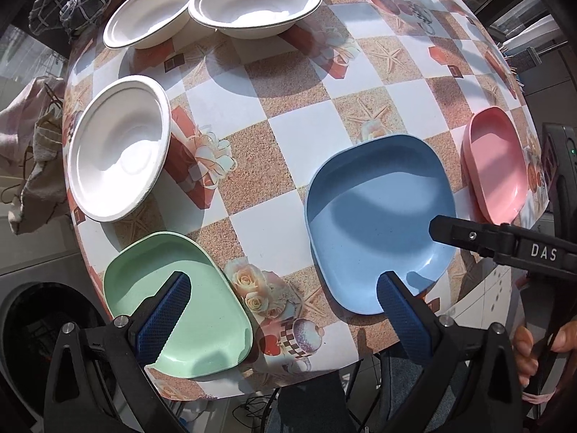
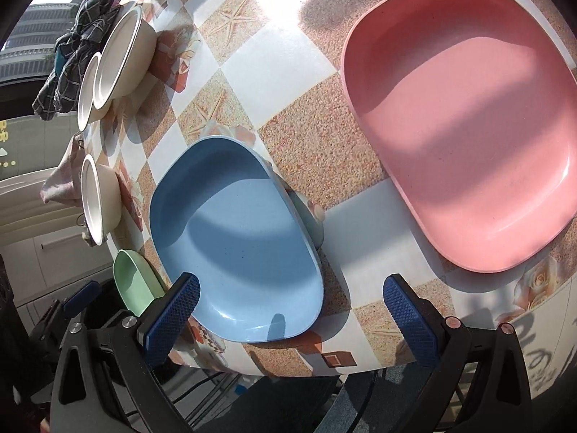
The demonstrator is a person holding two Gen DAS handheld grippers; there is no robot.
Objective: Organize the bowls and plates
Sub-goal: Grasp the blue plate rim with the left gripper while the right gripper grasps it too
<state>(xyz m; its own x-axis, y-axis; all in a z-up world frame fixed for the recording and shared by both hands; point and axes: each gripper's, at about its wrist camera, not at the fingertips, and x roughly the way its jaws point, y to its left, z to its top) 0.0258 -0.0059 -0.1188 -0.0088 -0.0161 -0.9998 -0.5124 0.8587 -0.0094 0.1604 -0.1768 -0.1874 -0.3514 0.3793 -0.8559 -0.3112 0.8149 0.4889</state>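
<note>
Three plates lie along the table's near edge: a green plate (image 1: 180, 303), a blue plate (image 1: 378, 223) and a pink plate (image 1: 496, 166). Three white bowls stand further back: one at the left (image 1: 119, 151), two side by side at the far edge (image 1: 151, 11) (image 1: 256, 0). My left gripper (image 1: 285, 288) is open and empty above the near edge, between the green and blue plates. My right gripper (image 2: 292, 288) is open and empty, over the near rim of the blue plate (image 2: 238, 249), with the pink plate (image 2: 465, 126) to its right. Its finger (image 1: 468, 236) reaches in over the blue plate in the left wrist view.
The table has a checkered tablecloth (image 1: 306, 126) with starfish and flower prints. Checked cloths (image 1: 61, 7) hang past the far left corner, and a pale cloth (image 1: 32, 151) hangs at the left. A washing machine (image 1: 32, 324) stands below the table's left side.
</note>
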